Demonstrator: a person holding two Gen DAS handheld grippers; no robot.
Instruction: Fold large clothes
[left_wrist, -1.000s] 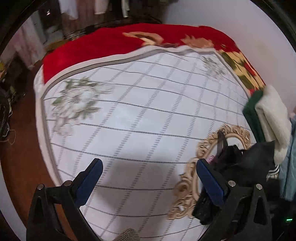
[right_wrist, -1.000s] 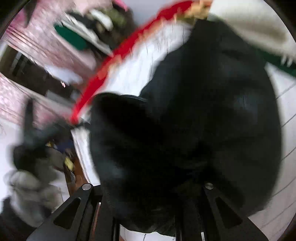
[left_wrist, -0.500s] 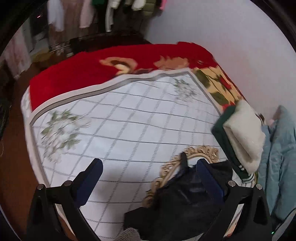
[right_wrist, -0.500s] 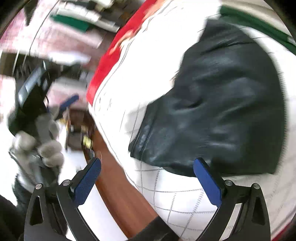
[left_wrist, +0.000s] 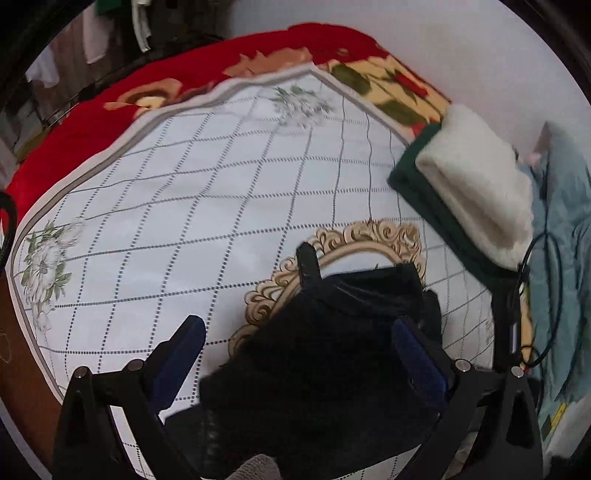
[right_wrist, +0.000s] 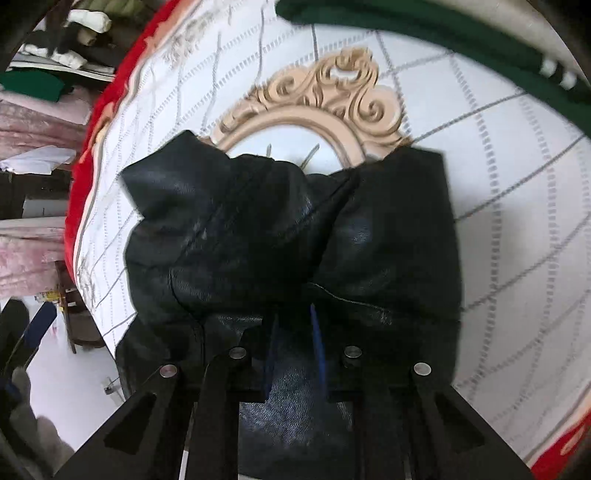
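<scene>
A black leather-like garment (left_wrist: 332, 339) lies crumpled on the white checked bedspread (left_wrist: 207, 206), over its gold oval ornament. In the right wrist view the garment (right_wrist: 295, 236) fills the middle. My left gripper (left_wrist: 299, 354) is open, with its blue pads on either side of the garment's near part, above it. My right gripper (right_wrist: 295, 347) is shut on the garment's near edge, with leather pinched between the blue pads.
A folded green and cream fleece garment (left_wrist: 476, 184) lies at the bed's right side, with light blue clothes (left_wrist: 561, 258) beyond it. A red flowered blanket (left_wrist: 110, 110) covers the bed's far end. The brown floor (left_wrist: 22, 369) lies to the left.
My right gripper was open half a second ago and has shut on the garment's edge. My left gripper has moved over the garment, still open.
</scene>
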